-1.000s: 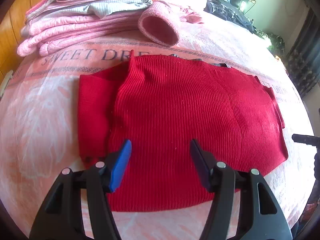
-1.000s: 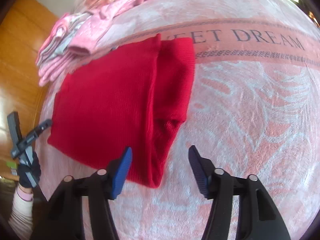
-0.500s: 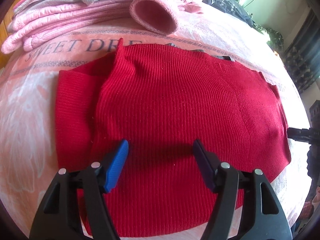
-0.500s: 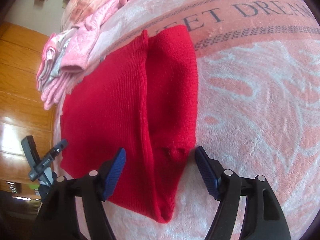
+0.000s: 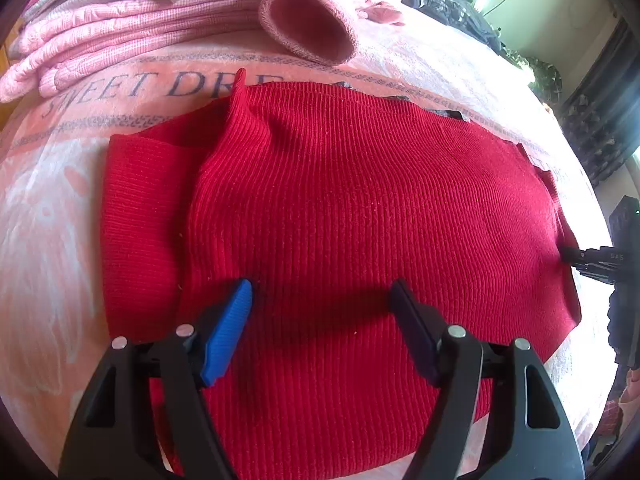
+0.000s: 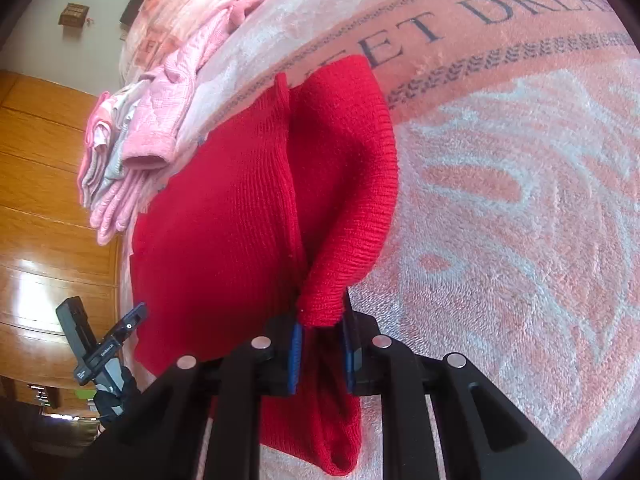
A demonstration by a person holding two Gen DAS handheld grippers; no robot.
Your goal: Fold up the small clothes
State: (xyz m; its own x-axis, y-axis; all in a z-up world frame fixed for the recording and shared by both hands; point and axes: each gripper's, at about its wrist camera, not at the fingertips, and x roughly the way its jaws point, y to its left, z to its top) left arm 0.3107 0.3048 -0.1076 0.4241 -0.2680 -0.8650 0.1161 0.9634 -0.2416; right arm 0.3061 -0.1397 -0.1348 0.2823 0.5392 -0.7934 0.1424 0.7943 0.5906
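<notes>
A red ribbed knit garment lies flat on a pink blanket, with a narrower panel folded under along its left side. My left gripper hovers open low over the garment's near half, nothing between its fingers. In the right wrist view the garment runs away from me with a folded flap on its right. My right gripper is shut on the near end of that flap, which bunches up between the pads. In the left wrist view, the right gripper meets the garment's right edge.
A stack of folded pink and grey clothes with a pink cuff lies beyond the garment. The blanket reads "SWEET DREAM". A gloved hand holds the left gripper by a wooden wall.
My right gripper moved forward onto the garment's flap and closed on it. My left gripper advanced from the garment's near edge to over its middle, staying open.
</notes>
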